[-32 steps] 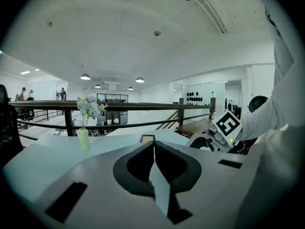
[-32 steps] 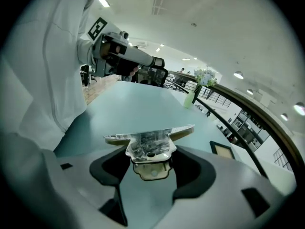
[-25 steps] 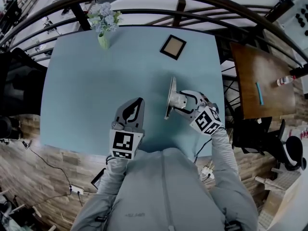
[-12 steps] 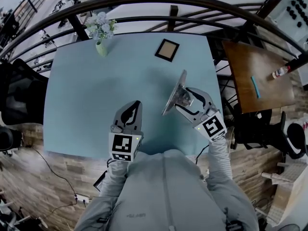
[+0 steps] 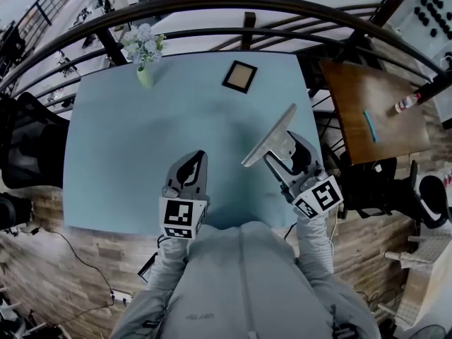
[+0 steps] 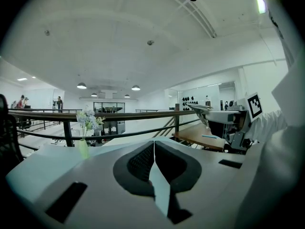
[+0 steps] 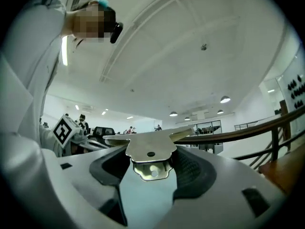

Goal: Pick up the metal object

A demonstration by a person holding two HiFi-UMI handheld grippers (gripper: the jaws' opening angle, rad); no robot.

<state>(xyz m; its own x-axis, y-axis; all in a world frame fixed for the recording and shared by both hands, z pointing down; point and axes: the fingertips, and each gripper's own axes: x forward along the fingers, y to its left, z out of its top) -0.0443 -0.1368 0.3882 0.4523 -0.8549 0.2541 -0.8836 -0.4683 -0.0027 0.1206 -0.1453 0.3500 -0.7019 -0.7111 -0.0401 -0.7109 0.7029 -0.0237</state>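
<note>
The metal object (image 5: 270, 138) is a flat grey plate with a small bracket under it, held in the air over the right side of the light blue table (image 5: 113, 133). My right gripper (image 5: 282, 150) is shut on that bracket. In the right gripper view the metal object (image 7: 150, 149) spans both pads and lies nearly level between the jaws of the right gripper (image 7: 151, 166). My left gripper (image 5: 192, 167) hovers low near the table's front edge, shut and empty. In the left gripper view the left gripper (image 6: 153, 159) has its tips meeting, and the metal object (image 6: 200, 107) shows far right.
A vase of pale flowers (image 5: 143, 55) stands at the table's far left corner and a small picture frame (image 5: 239, 76) lies at the far middle. A dark railing (image 5: 212, 9) curves behind the table. A brown side table (image 5: 367, 111) stands to the right.
My right gripper has risen with the metal object and rolled, so the plate has turned from upright on edge toward lying flat. The left gripper has stayed where it was.
</note>
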